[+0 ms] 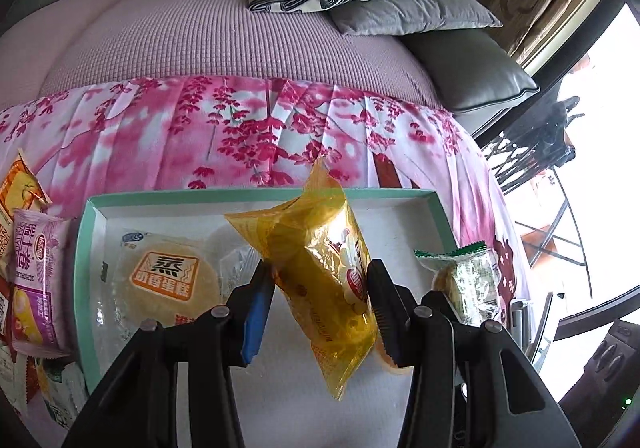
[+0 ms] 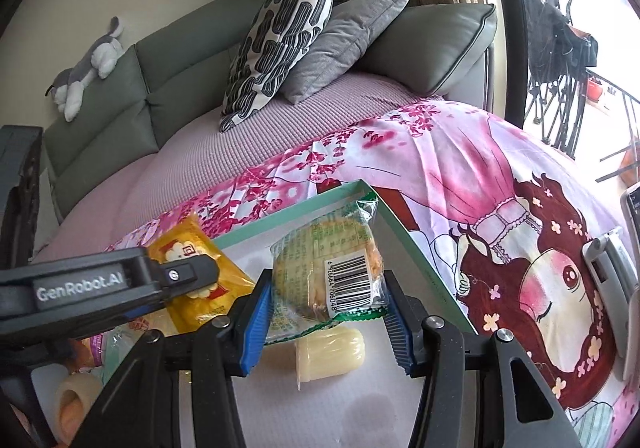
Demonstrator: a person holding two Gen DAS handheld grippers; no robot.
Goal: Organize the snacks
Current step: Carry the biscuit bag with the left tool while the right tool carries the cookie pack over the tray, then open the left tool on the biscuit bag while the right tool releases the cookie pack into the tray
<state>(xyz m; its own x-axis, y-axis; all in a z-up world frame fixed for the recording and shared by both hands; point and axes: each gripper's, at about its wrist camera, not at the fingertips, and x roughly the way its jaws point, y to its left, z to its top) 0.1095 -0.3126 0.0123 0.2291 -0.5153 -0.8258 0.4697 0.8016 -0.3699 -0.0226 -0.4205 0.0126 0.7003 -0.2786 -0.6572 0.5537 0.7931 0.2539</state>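
Over the tray (image 1: pixel 256 195): your two loads
Left gripper (image 1: pixel 320 312): clamps yellow snack packet (image 1: pixel 320 268)
Right gripper (image 2: pixel 326 312): clamps green-edged cake packet (image 2: pixel 324 268)

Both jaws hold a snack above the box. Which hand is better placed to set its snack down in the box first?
Probably the left. Its yellow packet hangs over bare white floor of the green-rimmed box. The right gripper's green-edged cake packet hangs directly above a jelly cup.

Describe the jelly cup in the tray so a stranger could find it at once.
Start at the shallow tray with the mint-green rim on the pink flowered cloth. On its white floor, under the green-edged packet held by the right gripper, the jelly cup lies on its side. It alone is a pale yellow, ridged plastic cup, not a flat wrapper.
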